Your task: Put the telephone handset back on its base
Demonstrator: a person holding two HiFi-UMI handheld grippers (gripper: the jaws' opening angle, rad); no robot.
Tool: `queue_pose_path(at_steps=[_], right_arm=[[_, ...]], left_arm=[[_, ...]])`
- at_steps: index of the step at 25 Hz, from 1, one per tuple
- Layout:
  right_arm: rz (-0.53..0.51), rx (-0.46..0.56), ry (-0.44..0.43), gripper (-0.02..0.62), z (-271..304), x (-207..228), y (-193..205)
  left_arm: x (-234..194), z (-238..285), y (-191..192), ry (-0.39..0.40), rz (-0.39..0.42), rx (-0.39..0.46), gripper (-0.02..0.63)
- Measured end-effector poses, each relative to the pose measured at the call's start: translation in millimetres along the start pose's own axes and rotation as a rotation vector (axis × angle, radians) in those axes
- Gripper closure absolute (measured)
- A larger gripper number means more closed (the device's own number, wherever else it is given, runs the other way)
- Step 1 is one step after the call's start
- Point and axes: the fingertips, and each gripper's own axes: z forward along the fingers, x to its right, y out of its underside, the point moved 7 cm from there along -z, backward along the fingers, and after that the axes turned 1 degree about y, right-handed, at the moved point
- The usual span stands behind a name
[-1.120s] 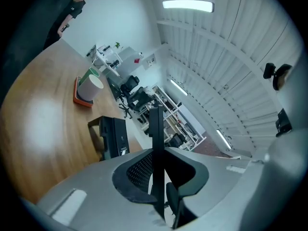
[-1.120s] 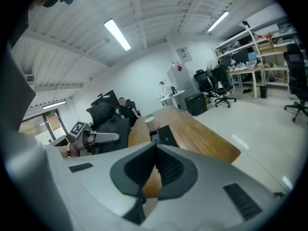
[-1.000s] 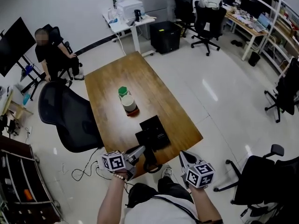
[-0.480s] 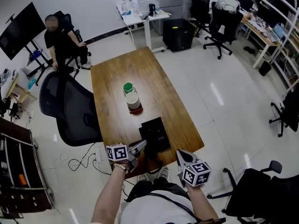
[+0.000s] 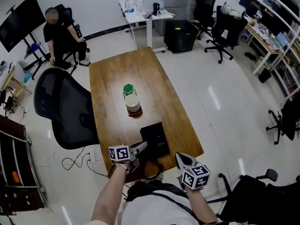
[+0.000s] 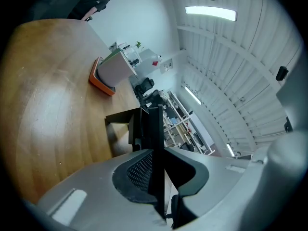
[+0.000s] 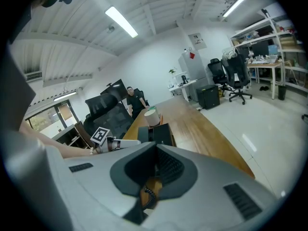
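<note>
**A:** While your head view takes in the whole wooden table, it does not show your grip well. You can only see your left gripper at the near edge, just beside the black base.

**B:** Your left gripper view fills that in. Its jaws squeeze tight on the thin black handset, which stands on its edge next to the base, not on it.

**A:** What about your right gripper?

**B:** Its own view shows the jaws pressed together with nothing in them. You can see the curly cord hanging below, off the table's end.

**A:** What is different from a second ago?

**B:** Your head has turned a bit, so the room slides in that view. Your grippers and the handset stay by the base. The white cup stays mid-table.
</note>
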Motion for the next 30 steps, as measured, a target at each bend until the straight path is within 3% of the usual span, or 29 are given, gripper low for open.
queue_pose_path(at_steps=[17, 22, 25, 30], right_arm=[[-0.01, -0.02, -0.015, 0.595, 12.0, 1.4, -6.7], [-0.006, -0.025, -0.015, 0.595, 15.3, 3.9, -6.5], [-0.006, -0.028, -0.02, 0.595, 16.2, 3.3, -7.2], [-0.006, -0.034, -0.036, 0.595, 18.2, 3.1, -6.8]], left_arm=[[-18.3, 14.8, 2.0, -0.024, -0.021, -0.01, 0.534], [-26.9, 12.7, 3.2, -0.12, 0.037, -0.02, 0.507], [-28.3, 10.6, 2.8, -0.163, 0.049, -0.012, 0.418], [-16.3, -11.1, -3.8, -0.2, 0.079, 0.066, 0.417]])
